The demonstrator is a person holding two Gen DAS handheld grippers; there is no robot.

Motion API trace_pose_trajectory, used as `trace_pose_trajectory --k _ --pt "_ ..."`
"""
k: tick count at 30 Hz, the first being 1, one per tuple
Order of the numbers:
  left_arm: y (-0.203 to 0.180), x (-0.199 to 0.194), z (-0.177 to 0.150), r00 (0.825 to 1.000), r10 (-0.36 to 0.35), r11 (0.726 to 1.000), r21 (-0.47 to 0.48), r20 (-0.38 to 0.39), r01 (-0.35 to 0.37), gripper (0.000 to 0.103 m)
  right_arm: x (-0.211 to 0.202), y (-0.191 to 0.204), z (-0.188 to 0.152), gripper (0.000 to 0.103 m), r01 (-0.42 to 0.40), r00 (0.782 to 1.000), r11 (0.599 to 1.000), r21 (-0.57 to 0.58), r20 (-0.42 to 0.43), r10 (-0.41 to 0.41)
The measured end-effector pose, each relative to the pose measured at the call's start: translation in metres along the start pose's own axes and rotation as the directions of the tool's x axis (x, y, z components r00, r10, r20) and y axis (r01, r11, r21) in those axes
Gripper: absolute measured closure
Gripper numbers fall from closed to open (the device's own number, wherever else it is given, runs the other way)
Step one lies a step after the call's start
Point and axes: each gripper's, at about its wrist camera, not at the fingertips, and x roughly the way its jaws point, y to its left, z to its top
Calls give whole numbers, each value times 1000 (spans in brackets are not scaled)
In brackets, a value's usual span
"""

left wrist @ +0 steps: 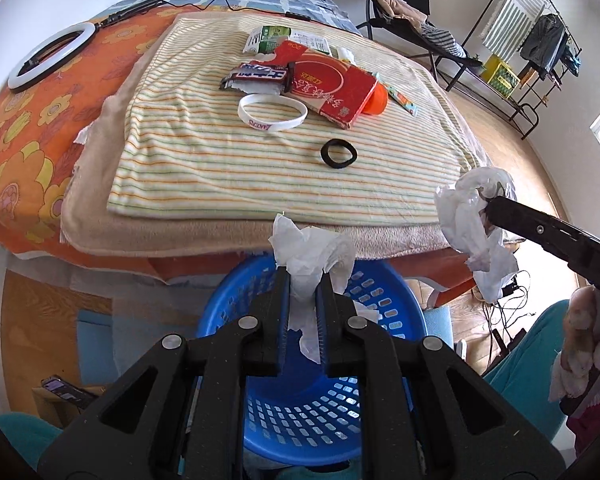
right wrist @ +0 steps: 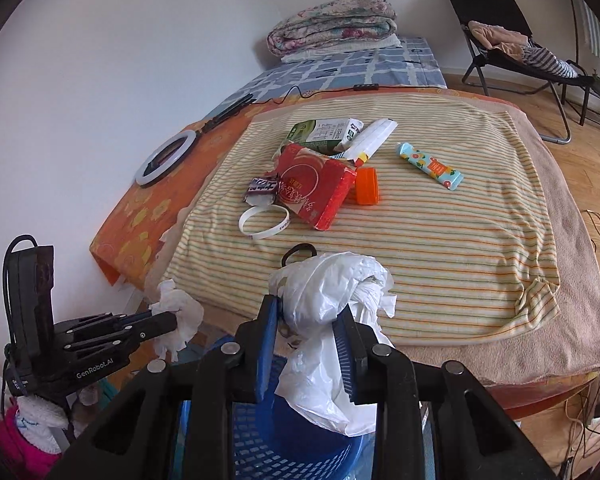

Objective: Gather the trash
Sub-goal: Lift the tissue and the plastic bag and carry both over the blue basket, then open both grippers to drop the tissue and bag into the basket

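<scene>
Left wrist: left gripper [left wrist: 303, 276] pinches tissue [left wrist: 312, 250] over basket [left wrist: 396, 312]; right gripper [right wrist: 308, 314] clamps plastic bag [right wrist: 332, 292].

A white ring light [left wrist: 50, 56] lies on the orange floral sheet [left wrist: 18, 128]. Further back — a folded quilt [right wrist: 332, 24] and a black folding chair [right wrist: 512, 36].

Left hand-held gripper [left wrist: 304, 280]: points forward, level, jaws nearly closed, blue pads [left wrist: 283, 312] pressing crumpled white tissue [left wrist: 312, 252] from both sides. Seen also from right wrist view [right wrist: 168, 320], low at left, fingers horizontal.

Right hand-held gripper [right wrist: 308, 320]: jaws partly closed, wider gap than left one, blue pads [right wrist: 269, 340] clamping bunched white plastic bag [right wrist: 332, 296]. In left wrist view its black finger [left wrist: 516, 216] enters from right edge, tilted upward toward tip; grip point there partly hidden, probably same bag [left wrist: 476, 224].

Both grippers near each other, not touching.
</scene>
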Motion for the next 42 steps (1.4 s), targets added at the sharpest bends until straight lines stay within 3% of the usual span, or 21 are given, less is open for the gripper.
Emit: trace_pose_trajectory --k 14,22,24,28,30,32,39,42 --pt "3 35 -58 988 28 999 -13 -150 -30 93 29 29 -83 74 -58 985 997 -41 -168 50" --pt "7 47 -71 981 60 998 -10 -183 -63 92 50 32 -105 71 -63 967 996 -56 -249 47" --pt "8 48 -71 980 64 998 -13 -186 -68 88 54 31 -108 71 -62 964 997 -53 -261 46" --pt "10 51 -71 978 76 997 -18 -193 -80 70 57 30 -111 71 -63 960 997 -41 -276 50" --pt "10 51 -71 979 79 996 -19 -187 -84 64 58 30 -111 63 -63 959 997 -35 -279 51" --pt "10 50 -71 979 80 996 -21 -186 -85 60 58 29 -110 49 -54 960 998 -32 -275 43" --pt "13 51 -69 978 79 996 -35 -191 -87 59 55 23 -109 33 -24 962 1000 -10 -273 20" --pt "14 50 -68 979 76 995 -45 -187 -86 46 56 22 -109 27 1 961 1000 -14 -275 -5"
